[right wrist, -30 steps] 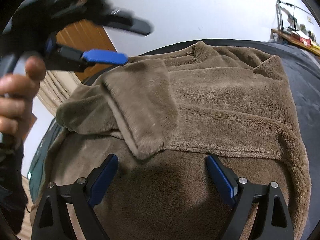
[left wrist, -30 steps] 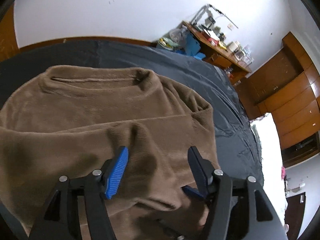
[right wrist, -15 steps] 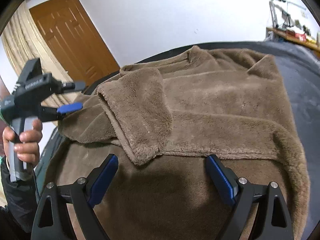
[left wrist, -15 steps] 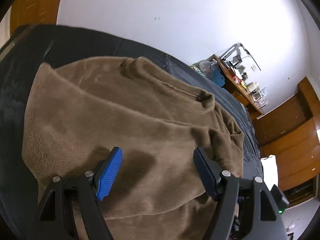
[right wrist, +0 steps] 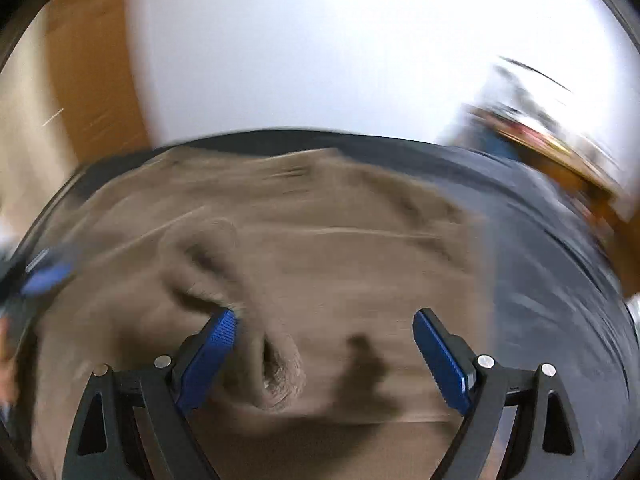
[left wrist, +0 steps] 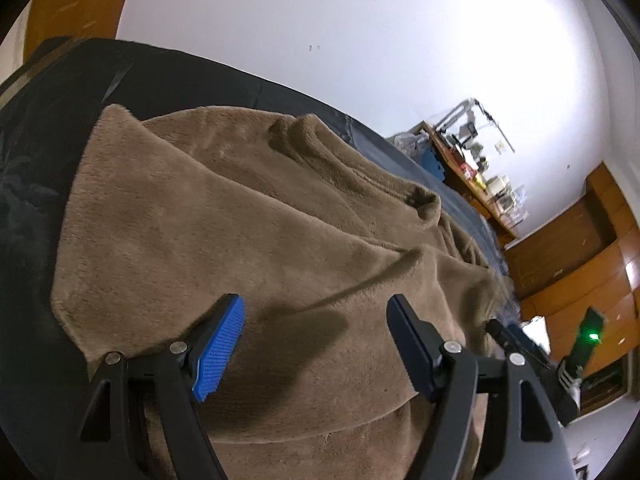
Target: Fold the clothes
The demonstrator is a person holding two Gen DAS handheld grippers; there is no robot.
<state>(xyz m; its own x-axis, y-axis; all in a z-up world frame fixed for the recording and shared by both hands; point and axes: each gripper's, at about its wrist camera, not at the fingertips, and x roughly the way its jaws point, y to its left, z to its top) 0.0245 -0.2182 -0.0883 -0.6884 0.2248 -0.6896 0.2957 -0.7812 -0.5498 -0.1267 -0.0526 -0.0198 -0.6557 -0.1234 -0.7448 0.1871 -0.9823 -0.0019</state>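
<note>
A brown fleece sweater lies spread on the dark bed cover, collar toward the far right. My left gripper hovers open just above the sweater's body, nothing between its fingers. The right wrist view is motion-blurred. There the sweater has a sleeve folded across it, its cuff close to the left blue pad. My right gripper stands wide open over the cloth and holds nothing. The left gripper's blue pad shows at that view's left edge.
Bare dark bed cover runs along the sweater's right side. A cluttered wooden desk stands against the white wall beyond the bed, with wooden cabinets further right. A wooden door is at the left.
My left gripper has swung left and down from above the folded sleeve to low over the sweater's body. The right gripper has tilted and shifted, bringing the sleeve cuff near its left finger.
</note>
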